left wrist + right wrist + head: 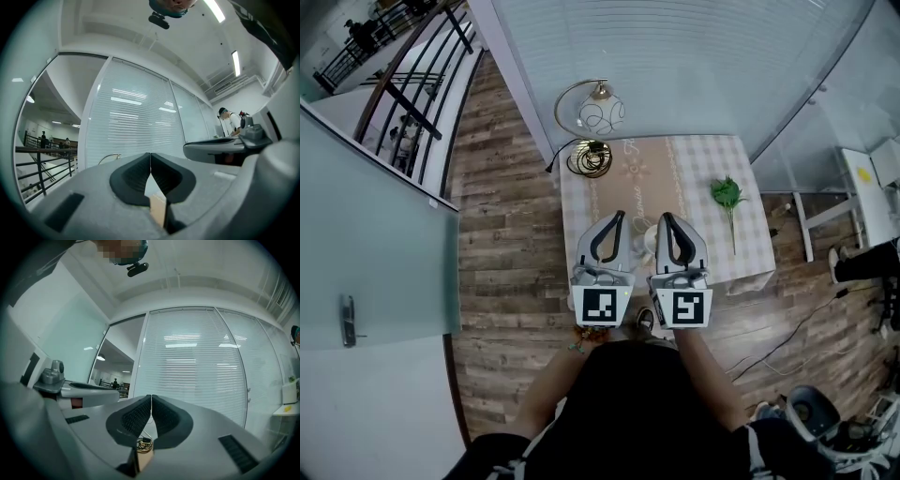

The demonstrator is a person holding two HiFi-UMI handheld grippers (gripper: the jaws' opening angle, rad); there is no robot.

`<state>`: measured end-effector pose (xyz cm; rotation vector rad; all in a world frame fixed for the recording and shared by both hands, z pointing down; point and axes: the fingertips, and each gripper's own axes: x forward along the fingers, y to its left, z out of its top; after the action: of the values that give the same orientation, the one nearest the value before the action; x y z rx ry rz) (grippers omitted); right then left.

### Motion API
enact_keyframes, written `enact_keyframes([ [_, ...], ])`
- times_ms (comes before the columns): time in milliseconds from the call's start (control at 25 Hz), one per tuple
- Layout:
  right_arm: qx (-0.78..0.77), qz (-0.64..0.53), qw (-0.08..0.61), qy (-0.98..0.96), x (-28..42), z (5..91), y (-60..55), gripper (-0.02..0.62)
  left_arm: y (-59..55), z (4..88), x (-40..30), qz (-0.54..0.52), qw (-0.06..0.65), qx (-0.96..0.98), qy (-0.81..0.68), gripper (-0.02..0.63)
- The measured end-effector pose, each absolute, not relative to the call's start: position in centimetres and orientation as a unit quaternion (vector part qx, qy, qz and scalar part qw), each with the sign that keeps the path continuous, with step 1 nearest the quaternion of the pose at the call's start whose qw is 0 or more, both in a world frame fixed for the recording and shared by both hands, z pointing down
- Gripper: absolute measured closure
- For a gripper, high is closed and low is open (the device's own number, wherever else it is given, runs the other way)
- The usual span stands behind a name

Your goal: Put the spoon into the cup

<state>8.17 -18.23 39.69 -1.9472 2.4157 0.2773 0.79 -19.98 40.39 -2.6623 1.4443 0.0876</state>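
We hold the left gripper [617, 220] and right gripper [666, 220] side by side over the tabletop [675, 169], fingers of both clenched together, empty. The cup [648, 242] shows between them.

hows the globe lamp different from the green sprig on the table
The white globe lamp with the gold wire hoop sits at the far left corner of the checked tablecloth; the green leafy sprig lies nearer the right edge. The lamp is rounded and metallic, the sprig thin-stemmed and leafy. Both rest on the cloth.
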Motion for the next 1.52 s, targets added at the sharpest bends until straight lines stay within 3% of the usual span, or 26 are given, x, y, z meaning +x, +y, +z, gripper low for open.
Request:
enact_keyframes([
  [920, -0.611, 0.104, -0.020, 0.784, 3.3, 41.3, -17.6, 0.588, -19.0, 41.3, -1.7, 0.016, 0.053, -0.880, 0.471, 0.589],
  [1520, -0.622, 0.096, -0.004, 0.777, 1.5, 41.1, -17.1, 0.588, -17.8, 41.6, -4.5, 0.002, 0.062, -0.882, 0.467, 0.589],
])
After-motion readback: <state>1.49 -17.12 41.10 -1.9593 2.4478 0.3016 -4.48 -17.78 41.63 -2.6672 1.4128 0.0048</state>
